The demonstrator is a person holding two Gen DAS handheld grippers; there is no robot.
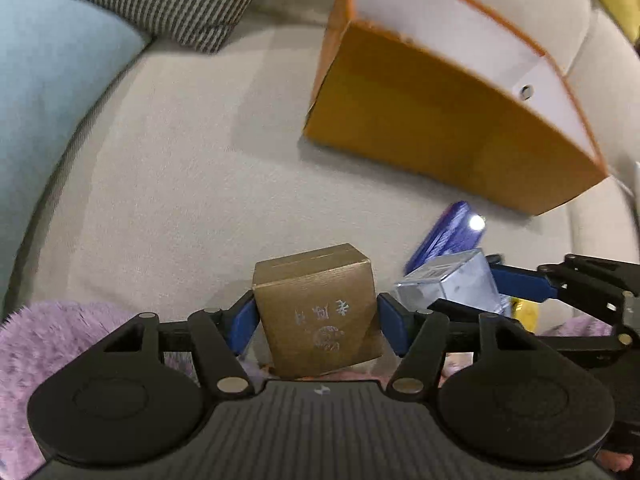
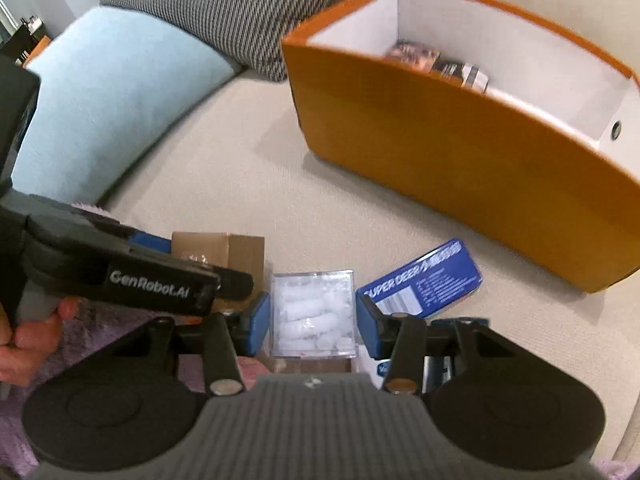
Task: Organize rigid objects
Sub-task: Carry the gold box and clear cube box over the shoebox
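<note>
A small gold carton (image 1: 316,312) sits clamped between the blue pads of the left gripper (image 1: 316,320), tilted slightly, its printed face toward the camera; just to its right a clear plastic box (image 2: 313,312) of white pieces sits between the fingers of the right gripper (image 2: 313,320), both pads against its sides — apparently gripped, though whether it is lifted off the sofa cannot be told. Both loads lie low and near the person, side by side, the two claws almost touching; the open orange box (image 2: 460,152) stands ahead and to the right on the beige sofa seat (image 1: 180,160), its long axis running away to the right, its white interior already holding a few small packets (image 2: 436,62) at the far end. That is the relation the coming move seems to turn on: the box is up and right of both claws, nearer the right hand, so the clear box has the shorter path; the high orange front wall must be cleared from above. A blue tin (image 2: 424,280) lies flat on the seat between the right claw and the box — under the path, not blocking it. A pale blue cushion (image 2: 112,96) and a striped cushion (image 2: 224,4) rest at the far left; a purple fluffy throw (image 1: 60,340) lies beneath the grippers.
</note>
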